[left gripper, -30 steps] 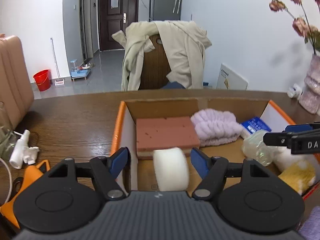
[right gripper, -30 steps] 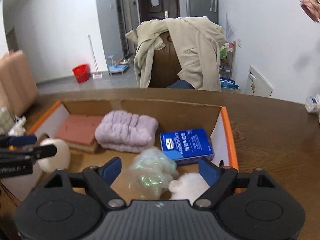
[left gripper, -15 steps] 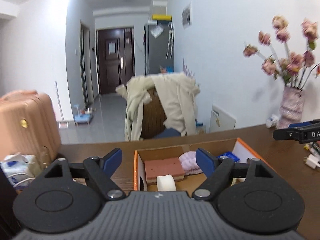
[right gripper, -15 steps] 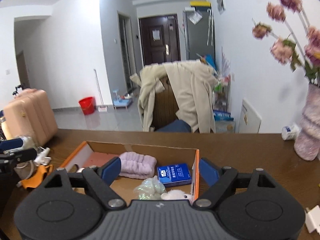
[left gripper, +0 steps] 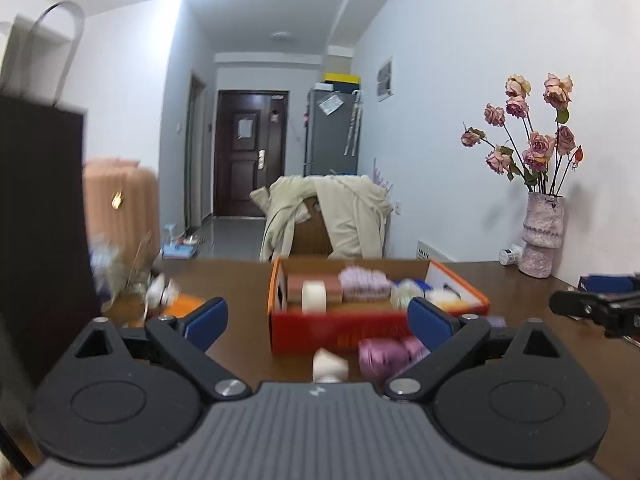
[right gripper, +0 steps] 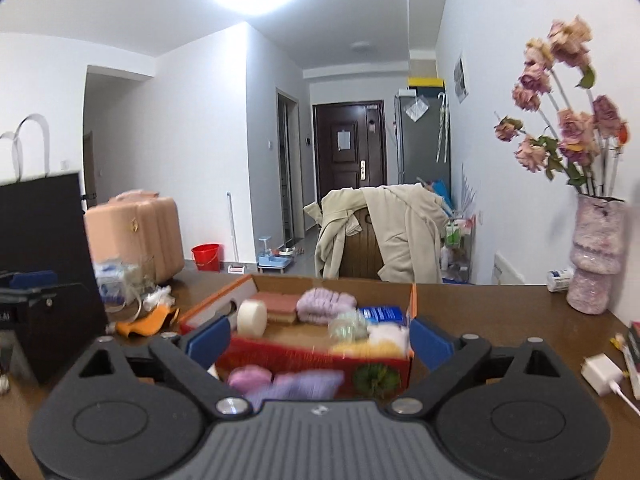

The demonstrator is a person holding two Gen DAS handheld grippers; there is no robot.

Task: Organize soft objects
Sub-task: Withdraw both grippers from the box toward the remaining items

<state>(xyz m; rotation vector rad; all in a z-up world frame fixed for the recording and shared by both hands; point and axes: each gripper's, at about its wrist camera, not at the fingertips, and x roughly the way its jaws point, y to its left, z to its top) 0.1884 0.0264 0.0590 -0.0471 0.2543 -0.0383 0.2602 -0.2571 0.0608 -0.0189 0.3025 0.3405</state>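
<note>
An orange cardboard box (left gripper: pixel 332 330) (right gripper: pixel 320 356) sits on the brown table. It holds a white foam roll (left gripper: pixel 314 297) (right gripper: pixel 252 317), a pink sponge block (left gripper: pixel 316 282) (right gripper: pixel 278 304), a lilac fluffy cloth (left gripper: pixel 364 283) (right gripper: pixel 326 305), a blue packet (right gripper: pixel 382 314), a clear crumpled wad (right gripper: pixel 348 326) and white and yellow fluffy things (right gripper: pixel 380 342). Purple soft items (left gripper: pixel 386 354) (right gripper: pixel 280 382) and a white piece (left gripper: pixel 329 365) lie on the table before the box. A green ball (right gripper: pixel 376 378) lies there too. My left gripper (left gripper: pixel 318 316) and right gripper (right gripper: pixel 320 334) are open, empty, pulled back from the box.
A black paper bag (left gripper: pixel 40 232) (right gripper: pixel 48 264) stands at the left. Orange and white clutter (right gripper: pixel 148 312) lies left of the box. A vase of dried roses (left gripper: pixel 542 236) (right gripper: pixel 596 256) stands at the right. A white charger (right gripper: pixel 600 370) lies at the right edge.
Both grippers have pulled back and up from inside the box, leaving the white roll in it. The box front and the items before it have come into view.
</note>
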